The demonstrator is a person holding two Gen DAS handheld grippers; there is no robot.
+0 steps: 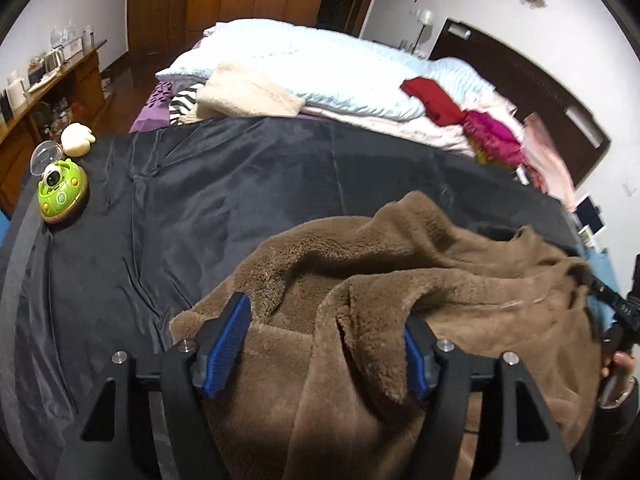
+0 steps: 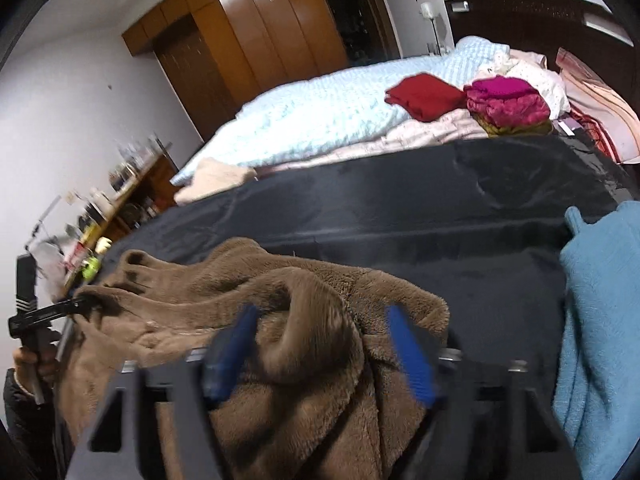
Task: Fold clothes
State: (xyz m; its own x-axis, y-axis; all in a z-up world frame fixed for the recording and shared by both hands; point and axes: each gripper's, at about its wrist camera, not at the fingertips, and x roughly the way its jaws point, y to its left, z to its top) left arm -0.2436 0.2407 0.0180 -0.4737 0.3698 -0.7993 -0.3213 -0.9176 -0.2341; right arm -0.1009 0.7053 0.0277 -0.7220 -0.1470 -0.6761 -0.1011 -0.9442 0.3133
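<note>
- My left gripper (image 1: 326, 344): jaws wide, fuzzy brown fleece (image 1: 400, 280) bunched btwn blue ribbed pads, not pinched.
- My right gripper (image 2: 320, 344): same, open.
- Smooth black sheet (image 1: 200, 200) underneath.

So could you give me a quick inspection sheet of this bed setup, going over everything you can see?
Surface: dark sheet spread over the bed, a few creases.
Job's things: brown fleece garment lying crumpled at the near edge; blue garment at its right.
Clutter: green toy and cream plush at the sheet's left corner; red cloth and magenta bundle on the light blue quilt.
Grippers: left gripper and right gripper both open, fleece between the pads, not pinched.
Cables: nothing seen.
Surroundings: wooden wardrobe, cluttered desk, dark headboard.
</note>
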